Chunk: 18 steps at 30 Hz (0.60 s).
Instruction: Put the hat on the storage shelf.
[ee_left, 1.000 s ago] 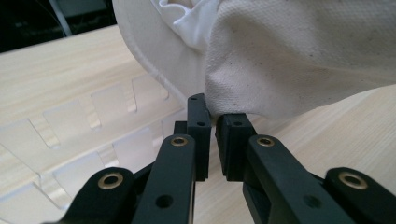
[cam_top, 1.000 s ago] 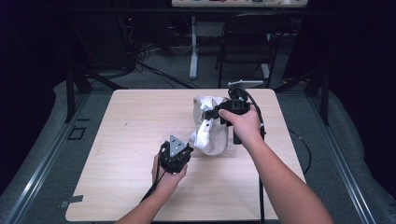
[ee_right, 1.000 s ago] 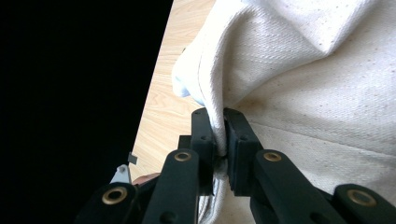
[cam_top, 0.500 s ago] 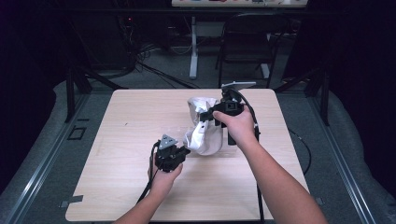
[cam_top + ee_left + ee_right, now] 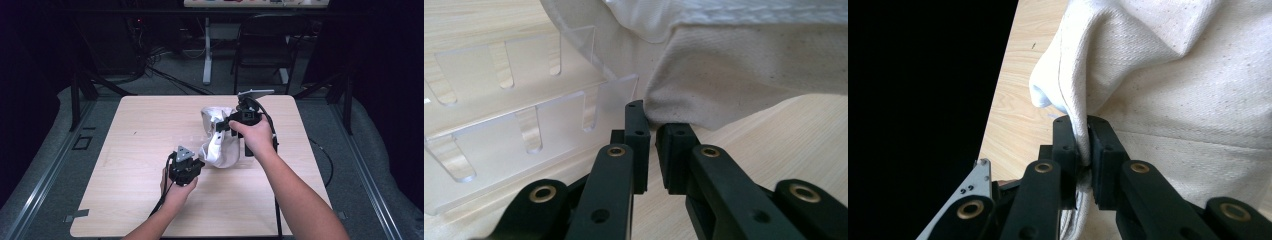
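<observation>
Pinching a fold of the white cloth bag (image 5: 1168, 75), the right gripper (image 5: 1083, 145) holds it mid-surface (image 5: 125, 150); left gripper (image 5: 649, 145) jaws nearly closed, empty, beside the clear plastic rack (image 5: 514, 130). No writing readable.

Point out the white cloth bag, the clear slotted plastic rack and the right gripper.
white cloth bag (image 5: 220, 150): high view, its lower body.
clear slotted plastic rack (image 5: 499, 145): left gripper view, its nearer slotted wall.
right gripper (image 5: 1084, 145): right gripper view, between its fingertips, clamped on a bag fold.
</observation>
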Available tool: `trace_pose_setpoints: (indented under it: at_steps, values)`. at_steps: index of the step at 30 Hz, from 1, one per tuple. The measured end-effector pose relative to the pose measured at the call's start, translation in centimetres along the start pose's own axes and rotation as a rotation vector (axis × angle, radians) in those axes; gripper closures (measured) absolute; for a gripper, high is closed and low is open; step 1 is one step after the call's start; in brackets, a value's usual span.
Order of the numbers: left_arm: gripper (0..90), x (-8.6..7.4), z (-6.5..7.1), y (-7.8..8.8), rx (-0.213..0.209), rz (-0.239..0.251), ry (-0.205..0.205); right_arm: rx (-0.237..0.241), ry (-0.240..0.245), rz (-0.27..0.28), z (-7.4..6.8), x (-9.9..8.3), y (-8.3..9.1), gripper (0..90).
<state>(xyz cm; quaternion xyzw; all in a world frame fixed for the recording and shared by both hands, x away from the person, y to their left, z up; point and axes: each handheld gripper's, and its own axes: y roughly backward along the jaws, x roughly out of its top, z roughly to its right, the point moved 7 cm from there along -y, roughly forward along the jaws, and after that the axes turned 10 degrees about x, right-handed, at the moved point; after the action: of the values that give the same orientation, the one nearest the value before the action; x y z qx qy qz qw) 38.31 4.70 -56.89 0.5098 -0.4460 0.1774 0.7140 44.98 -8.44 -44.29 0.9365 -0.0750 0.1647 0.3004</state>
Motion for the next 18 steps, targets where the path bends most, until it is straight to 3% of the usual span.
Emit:
trace_pose_setpoints:
  at_steps: [2,6,18]
  values:
    - [81.2,0.02,-0.03,-0.02,-0.012,-0.001,0.016,0.0,-0.003,0.005,0.04,-0.02,0.07,83.2]
    - [73.2,-0.03,-0.02,0.1,-0.007,0.001,0.009,-0.001,-0.003,0.003,0.18,-0.04,0.29,83.0]
    - [56.3,-0.22,-0.21,0.86,-0.002,0.024,-0.049,-0.009,0.011,0.017,0.09,-0.09,0.53,80.0]
